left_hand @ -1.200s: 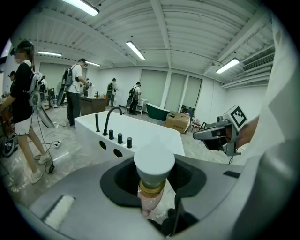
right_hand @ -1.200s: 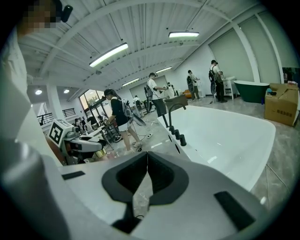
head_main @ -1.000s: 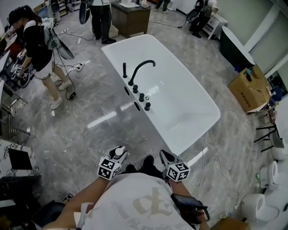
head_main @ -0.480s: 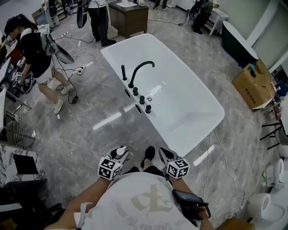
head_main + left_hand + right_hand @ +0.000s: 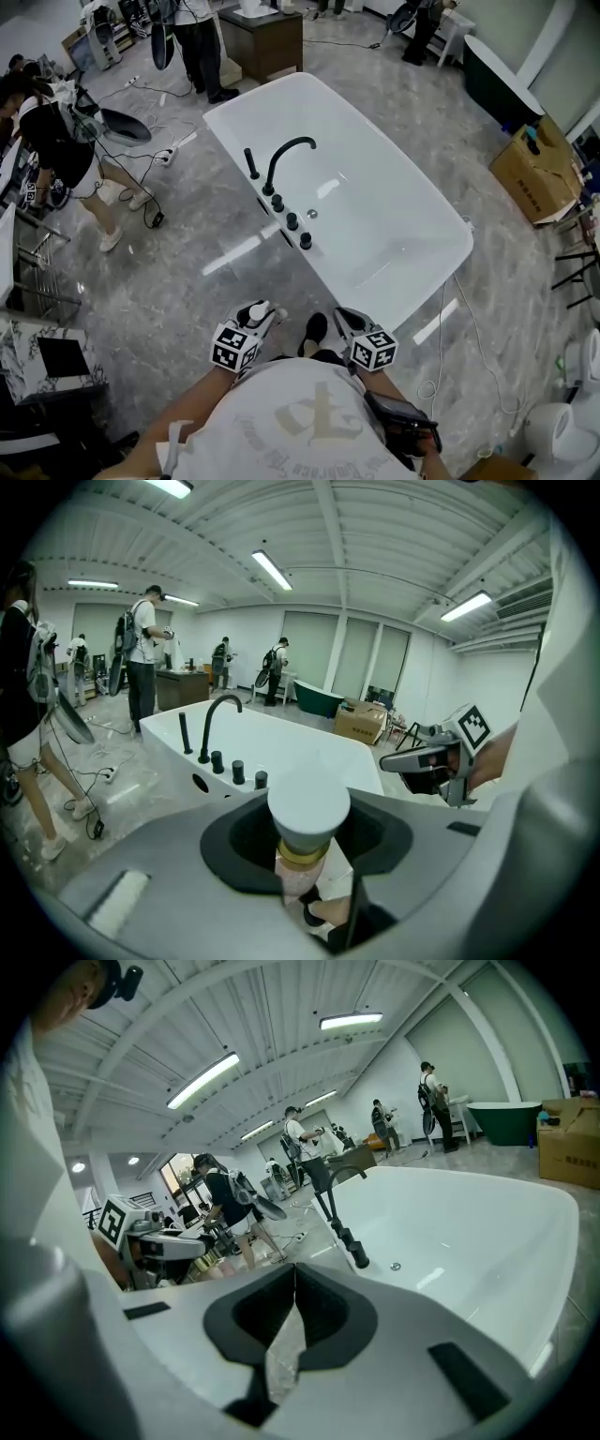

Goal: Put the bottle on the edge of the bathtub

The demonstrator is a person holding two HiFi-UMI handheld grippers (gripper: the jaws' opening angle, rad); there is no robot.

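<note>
A white bathtub point(image 5: 409, 302) with a black faucet point(image 5: 281, 161) on its left rim stands ahead of me on the grey marble floor. The bottle point(image 5: 306, 829) has a white cap, a gold ring and a pinkish body. My left gripper point(image 5: 309, 850) is shut on it, below the cap, with the bottle upright. In the head view the left gripper point(image 5: 253, 323) and the bottle's cap point(image 5: 256, 311) sit close to my body, short of the tub's near end. My right gripper point(image 5: 293, 1288) is shut with nothing in it, and it hovers beside the left one point(image 5: 347, 326).
A person point(image 5: 56, 155) with gear stands at the left among floor cables point(image 5: 155, 155). More people and a brown cabinet point(image 5: 267, 37) are beyond the tub. A cardboard box point(image 5: 534, 173), a dark green tub point(image 5: 502, 80) and white toilets point(image 5: 558, 427) line the right side.
Both grippers and the view have moved forward towards the bathtub's near end. The bottle stays in the left gripper. The person at the left has drifted further left.
</note>
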